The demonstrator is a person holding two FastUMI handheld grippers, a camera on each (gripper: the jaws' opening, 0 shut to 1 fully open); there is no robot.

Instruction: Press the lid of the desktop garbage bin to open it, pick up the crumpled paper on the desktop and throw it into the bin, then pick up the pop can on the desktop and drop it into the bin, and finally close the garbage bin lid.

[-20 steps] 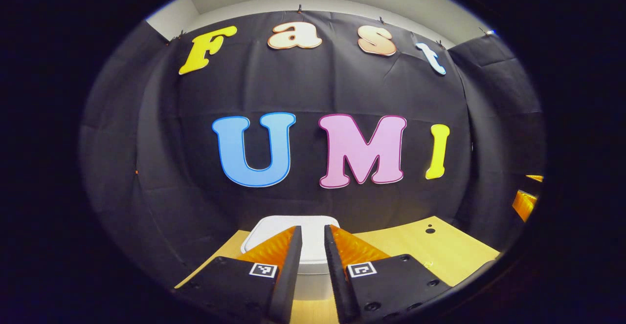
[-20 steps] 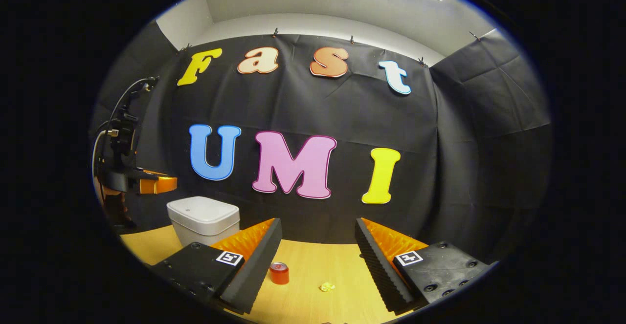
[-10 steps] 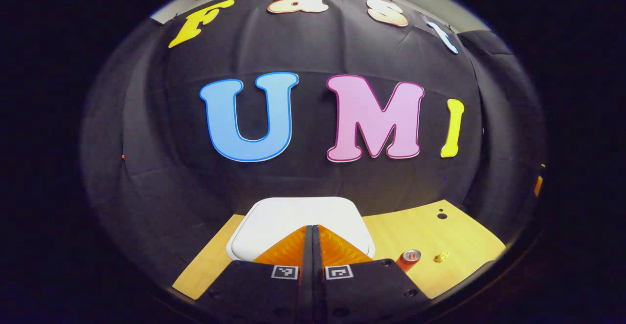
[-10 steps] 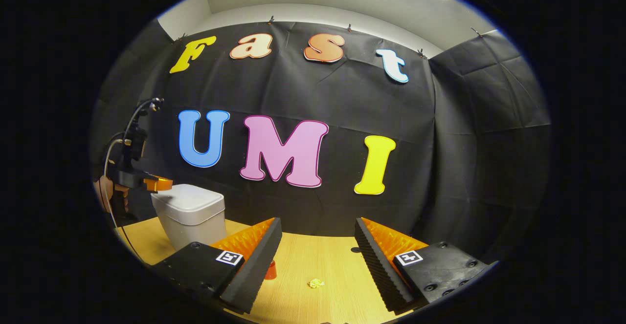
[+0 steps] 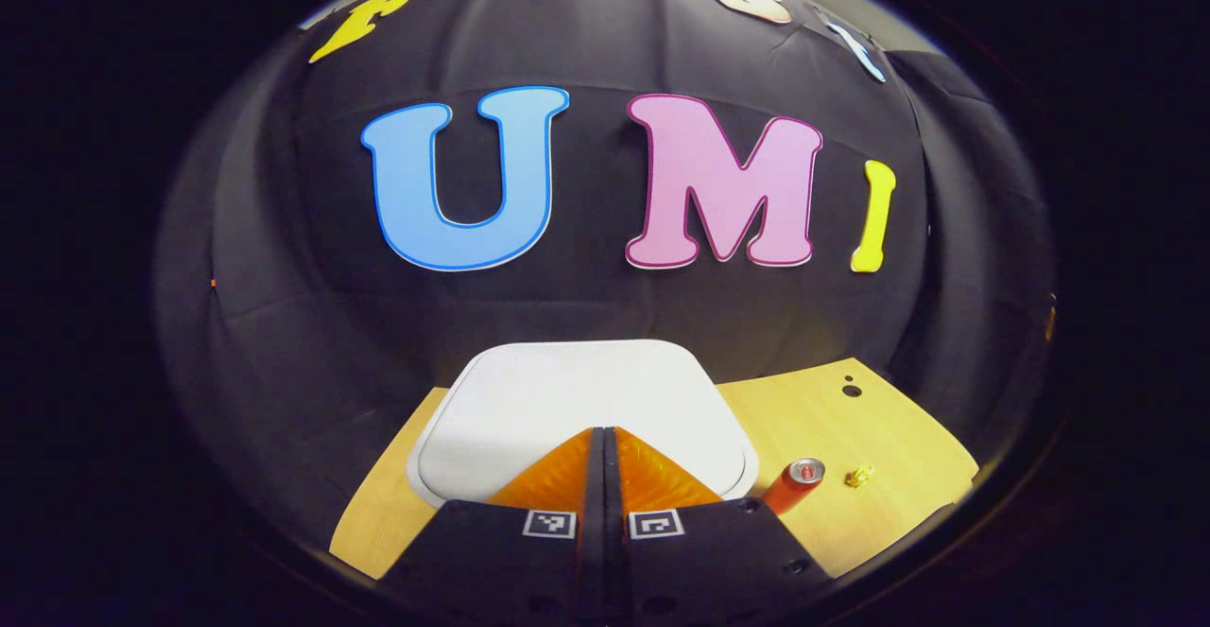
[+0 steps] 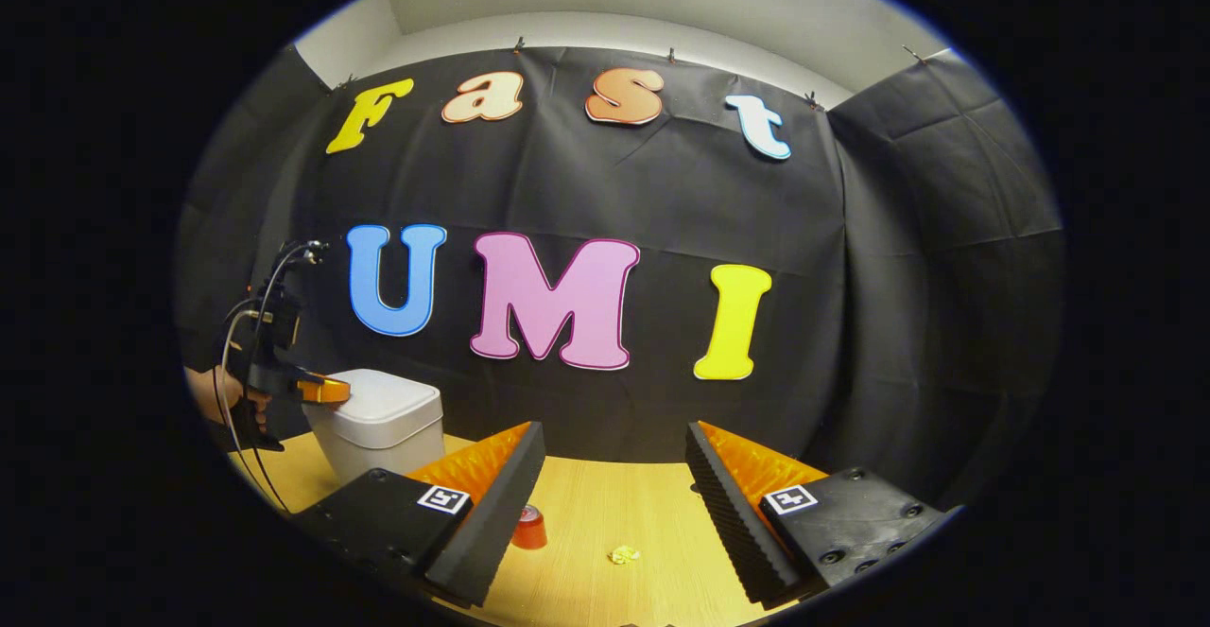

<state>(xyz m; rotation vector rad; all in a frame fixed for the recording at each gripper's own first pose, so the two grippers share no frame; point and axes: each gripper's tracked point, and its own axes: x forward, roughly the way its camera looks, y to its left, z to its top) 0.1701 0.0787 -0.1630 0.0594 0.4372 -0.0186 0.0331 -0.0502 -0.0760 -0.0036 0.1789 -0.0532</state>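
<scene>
**Left fingers closed over the bin lid, right gripper waiting open**

The wooden desktop (image 5: 879, 438) runs under everything I see, pale and bare around the task's things, with the black cloth wall (image 6: 851, 258) behind it.

The garbage bin (image 6: 378, 433) stands toward the back left of the desk in my right gripper view, a white box with rounded corners. Its lid (image 5: 567, 400) is down and looks flat and closed in my left gripper view, where I look onto it from above.

My left gripper (image 5: 602, 438) is clenched, its two fingers pressed flat together with nothing between them, the tips lying over the near part of the lid. In the right gripper view I see the same left gripper at the bin's near left top edge, held by my hand (image 6: 222, 395); whether the tips truly touch the lid I cannot tell.

My right gripper (image 6: 614, 461) hangs above the desk with its fingers spread wide and nothing held.

The pop can (image 5: 792, 485), red with a silver top, stands upright on the desk just right of the bin.

The crumpled paper (image 6: 622, 554), a small yellow wad, lies on the desk near the can, on the side away from the bin, apart from it.
</scene>
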